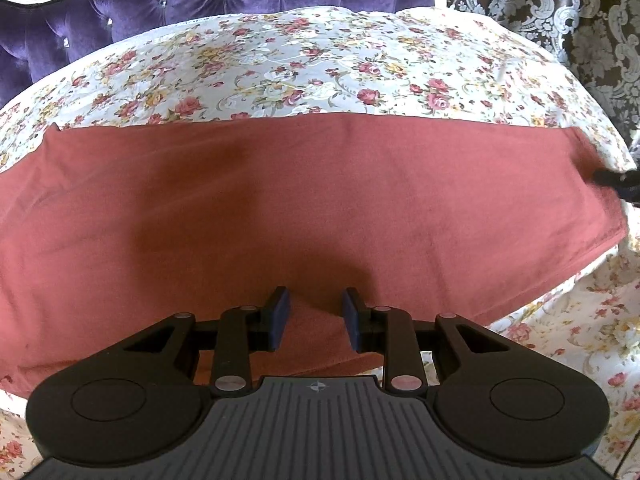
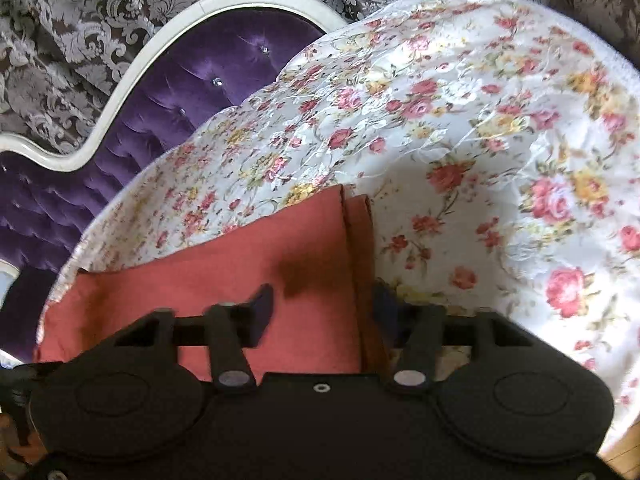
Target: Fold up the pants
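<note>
The floral bedspread carries the rust-red pants, spread flat across its middle. The left gripper hovers over their near edge, jaws apart and empty. The right gripper straddles their hemmed end, jaws wide.

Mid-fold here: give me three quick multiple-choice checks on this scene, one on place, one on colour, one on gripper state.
1. The pants lie on:
A. a floral bedspread
B. a wooden table
C. a tiled floor

2. The pants are:
A. navy
B. rust red
C. grey

3. The left gripper is:
A. shut on the pants
B. open above the pants' near edge
C. out of view

Answers:
1 A, floral cloth shows on all visible sides of the pants.
2 B, both views show rust-red fabric.
3 B, the blue pads stand apart with bare cloth between. The right gripper is open too, over the pants' end.
</note>
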